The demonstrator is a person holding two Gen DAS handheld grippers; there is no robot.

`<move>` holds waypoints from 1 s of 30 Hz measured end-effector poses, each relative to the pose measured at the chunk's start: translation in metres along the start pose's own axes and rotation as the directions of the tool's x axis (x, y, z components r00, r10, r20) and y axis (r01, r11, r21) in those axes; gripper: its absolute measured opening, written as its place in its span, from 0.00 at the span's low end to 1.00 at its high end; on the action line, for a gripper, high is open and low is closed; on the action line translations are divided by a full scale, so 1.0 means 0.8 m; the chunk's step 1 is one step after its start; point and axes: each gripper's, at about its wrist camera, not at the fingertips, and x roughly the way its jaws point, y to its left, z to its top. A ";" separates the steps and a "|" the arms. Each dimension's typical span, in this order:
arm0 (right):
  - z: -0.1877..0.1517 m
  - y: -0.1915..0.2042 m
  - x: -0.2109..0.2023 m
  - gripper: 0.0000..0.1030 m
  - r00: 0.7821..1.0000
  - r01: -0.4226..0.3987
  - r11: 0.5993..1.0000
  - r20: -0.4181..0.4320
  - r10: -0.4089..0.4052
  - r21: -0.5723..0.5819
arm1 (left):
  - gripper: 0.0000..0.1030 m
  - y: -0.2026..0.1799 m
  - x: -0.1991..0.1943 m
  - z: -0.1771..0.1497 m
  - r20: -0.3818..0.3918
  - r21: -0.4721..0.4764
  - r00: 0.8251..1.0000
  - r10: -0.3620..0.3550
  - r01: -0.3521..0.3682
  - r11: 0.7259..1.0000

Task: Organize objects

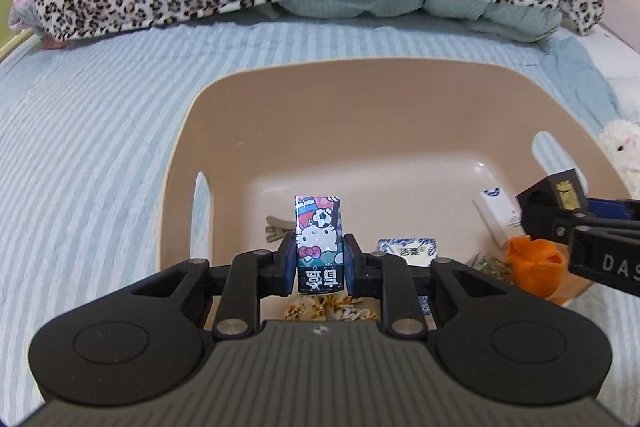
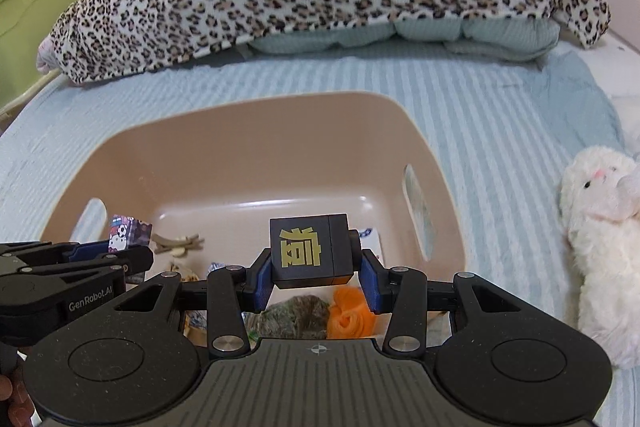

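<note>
The left gripper [image 1: 320, 259] was clamped on a small cartoon-cat carton [image 1: 319, 243], its blue pads pressing the carton's two narrow sides low down, so that most of the printed face stood up above the fingertips. That low, side-on hold kept the carton upright and left its bottom end free beneath the fingers, which would suit setting it down on its base. Directly ahead of and below these fingers lay the beige basket [image 1: 360, 99], so the carton hung over the basket's near end, not yet resting on its floor. Under the fingers sat a patterned bundle [image 1: 328, 307]; just past the left fingertip lay a few pale twig-like pieces [image 1: 274, 225], and past the right fingertip a blue-and-white packet [image 1: 408, 247].

Further right, a white box [image 1: 494, 215] leaned in the basket beside an orange fabric piece [image 1: 532, 263], both below the neighbouring gripper's tips.

The right gripper [image 2: 316, 275] was likewise clamped, on a black cube with a gold character [image 2: 308, 255], the pads bearing on its lower side edges and the gold face turned back towards the camera. It too hung over the basket's near end, with a greenish bundle [image 2: 294, 319] just beneath the fingers. Holding both items over the same container suggested they were meant to be gathered with the things already inside.

To the right of those fingers, well outside the basket, a white plush toy [image 2: 600, 235] lay on the striped bedcover [image 2: 500, 115], apparently still to be collected.
</note>
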 end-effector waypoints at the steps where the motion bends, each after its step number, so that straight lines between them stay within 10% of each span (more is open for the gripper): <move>1: -0.001 0.001 0.000 0.42 1.000 0.006 1.000 0.004 -0.006 -0.007 | 0.25 0.000 0.001 0.000 -0.009 0.001 1.000 0.001 -0.001 1.000; 9: 0.000 -0.003 -0.025 0.77 0.999 -0.018 1.000 0.030 0.018 0.016 | 0.81 -0.010 -0.041 0.002 0.046 0.042 0.999 -0.024 0.022 0.999; 30: -0.047 0.017 -0.147 0.90 0.996 -0.007 1.000 0.091 0.008 -0.006 | 0.81 0.005 -0.154 -0.035 0.078 0.015 0.995 -0.056 0.055 0.998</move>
